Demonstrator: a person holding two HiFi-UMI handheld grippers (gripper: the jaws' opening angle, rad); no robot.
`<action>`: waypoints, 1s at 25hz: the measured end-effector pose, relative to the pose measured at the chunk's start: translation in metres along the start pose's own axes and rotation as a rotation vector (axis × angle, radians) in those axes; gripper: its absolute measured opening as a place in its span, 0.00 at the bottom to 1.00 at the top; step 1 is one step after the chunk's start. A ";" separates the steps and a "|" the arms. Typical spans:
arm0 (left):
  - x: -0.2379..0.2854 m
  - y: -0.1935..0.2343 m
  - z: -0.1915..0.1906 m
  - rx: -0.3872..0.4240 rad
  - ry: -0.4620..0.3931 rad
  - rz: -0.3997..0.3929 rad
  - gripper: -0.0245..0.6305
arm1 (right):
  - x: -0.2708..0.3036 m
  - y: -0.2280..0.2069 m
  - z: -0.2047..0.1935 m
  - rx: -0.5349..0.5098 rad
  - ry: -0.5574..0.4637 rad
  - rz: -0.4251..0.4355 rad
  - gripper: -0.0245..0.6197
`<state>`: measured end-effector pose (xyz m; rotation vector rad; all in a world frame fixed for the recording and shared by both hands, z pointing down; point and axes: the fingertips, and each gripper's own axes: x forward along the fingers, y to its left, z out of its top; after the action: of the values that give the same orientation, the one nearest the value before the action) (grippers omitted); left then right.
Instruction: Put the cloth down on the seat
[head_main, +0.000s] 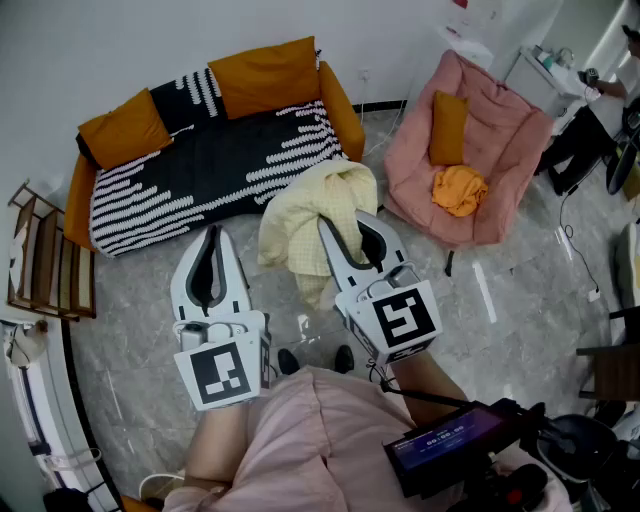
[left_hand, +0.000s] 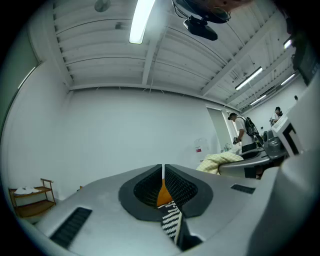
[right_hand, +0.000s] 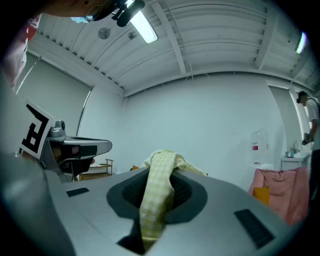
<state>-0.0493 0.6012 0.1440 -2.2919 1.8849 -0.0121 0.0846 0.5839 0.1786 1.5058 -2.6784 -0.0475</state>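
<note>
The right gripper (head_main: 347, 236) pinches the yellow cloth (head_main: 305, 215) at frame centre, short of the sofa seat (head_main: 200, 165) at upper left. The left gripper (head_main: 211, 242) is closed and empty. Best to carry it fully over the cushions before releasing.

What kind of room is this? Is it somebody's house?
Probably a living-room corner set up inside a workroom, not a home. There is an orange sofa and a pink chair, but the ribbed ceiling with its strip light looks like a workshop's.
</note>
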 end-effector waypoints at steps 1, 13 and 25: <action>-0.001 -0.002 0.000 0.001 0.001 0.001 0.07 | -0.002 -0.001 0.000 0.000 -0.002 0.001 0.13; -0.004 -0.021 -0.006 -0.010 0.019 0.038 0.07 | -0.022 -0.021 -0.006 0.006 -0.007 0.017 0.13; 0.001 -0.052 -0.023 -0.018 0.067 0.097 0.07 | -0.035 -0.078 -0.017 -0.006 0.002 0.008 0.13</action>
<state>-0.0016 0.6070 0.1739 -2.2349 2.0354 -0.0605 0.1704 0.5736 0.1892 1.4919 -2.6804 -0.0532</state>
